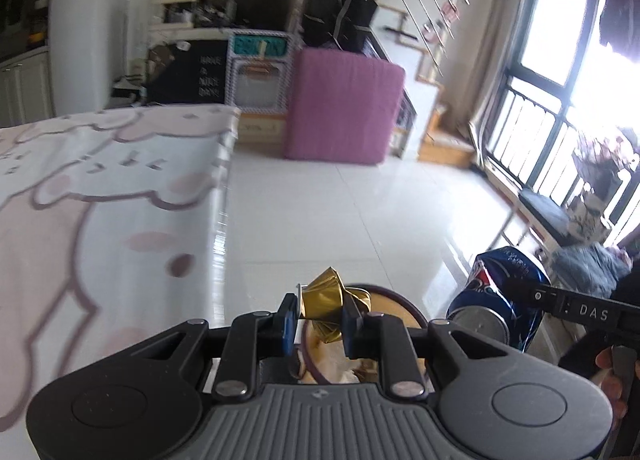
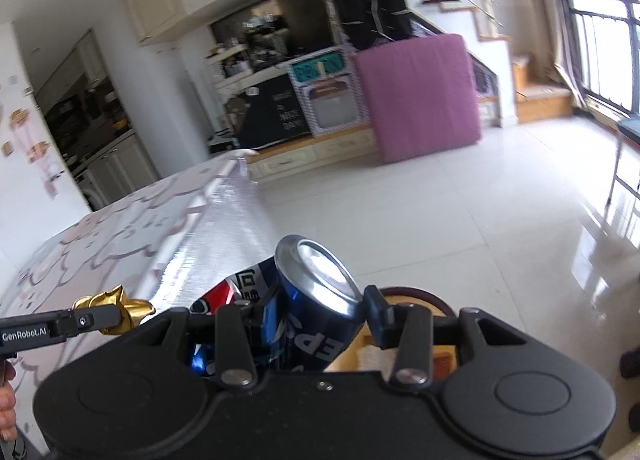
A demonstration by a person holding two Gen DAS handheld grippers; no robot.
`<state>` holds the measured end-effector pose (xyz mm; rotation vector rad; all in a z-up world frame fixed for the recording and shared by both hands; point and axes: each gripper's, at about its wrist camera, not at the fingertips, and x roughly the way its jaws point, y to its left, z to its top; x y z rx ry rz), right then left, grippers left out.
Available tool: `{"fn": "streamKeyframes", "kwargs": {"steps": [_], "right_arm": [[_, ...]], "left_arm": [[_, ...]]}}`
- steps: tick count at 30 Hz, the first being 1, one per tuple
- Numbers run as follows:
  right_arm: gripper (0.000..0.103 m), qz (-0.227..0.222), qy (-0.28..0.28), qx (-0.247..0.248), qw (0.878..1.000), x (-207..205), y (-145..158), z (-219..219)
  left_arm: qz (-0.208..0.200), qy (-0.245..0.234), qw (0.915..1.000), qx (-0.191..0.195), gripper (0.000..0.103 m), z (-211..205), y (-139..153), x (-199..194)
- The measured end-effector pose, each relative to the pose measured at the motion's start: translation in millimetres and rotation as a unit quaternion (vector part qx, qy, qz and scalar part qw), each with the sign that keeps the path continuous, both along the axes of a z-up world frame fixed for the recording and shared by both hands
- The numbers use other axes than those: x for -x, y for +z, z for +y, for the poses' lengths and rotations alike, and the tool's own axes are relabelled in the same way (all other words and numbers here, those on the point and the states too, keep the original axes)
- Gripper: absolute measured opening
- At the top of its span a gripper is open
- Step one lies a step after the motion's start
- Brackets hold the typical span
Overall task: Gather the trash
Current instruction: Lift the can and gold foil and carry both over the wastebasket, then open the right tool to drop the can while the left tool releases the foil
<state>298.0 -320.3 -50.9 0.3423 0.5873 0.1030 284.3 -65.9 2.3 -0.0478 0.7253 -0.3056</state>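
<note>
My left gripper [image 1: 320, 318] is shut on a crumpled gold foil wrapper [image 1: 326, 302] and holds it above a round bin with a dark rim [image 1: 394, 298]. The wrapper also shows in the right wrist view [image 2: 116, 302], at the far left. My right gripper [image 2: 320, 310] is shut on a crushed blue Pepsi can [image 2: 316, 300], held tilted with one end up, above the same bin [image 2: 420, 294]. The can shows at the right of the left wrist view [image 1: 500, 292]. The bin holds some paper trash.
A table with a pink and white cartoon cloth [image 1: 100, 196] lies to the left, and its edge [image 2: 224, 228] runs beside the grippers. White tiled floor [image 1: 360, 196] spreads ahead. A purple folded mattress [image 1: 344, 104] and a TV cabinet stand far back. Windows are at the right.
</note>
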Motion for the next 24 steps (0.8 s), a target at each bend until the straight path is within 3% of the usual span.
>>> {"fn": "streamKeyframes", "kwargs": {"steps": [9,14,18,24], "right_arm": [[0.044,0.039,-0.062,-0.012,0.997,-9,-45,-67],[0.044,0.064,-0.081,-0.018,0.994,-20,-72,-92],[0.044,0.083,-0.084,-0.020,0.993,-31,-91,-102],[0.044,0.105,-0.073,-0.014,0.992,-45,-115,-109]], "left_arm": [[0.058,-0.045,0.9968,-0.031,0.023,-61,-51,-43],[0.093,-0.070,0.9909,-0.068,0.023,-93,-88,-77],[0.123,-0.089,0.9820,-0.113,0.023,-113,-123,-109],[0.162,-0.118,0.9617,-0.187,0.023,-137,-181,-151]]}}
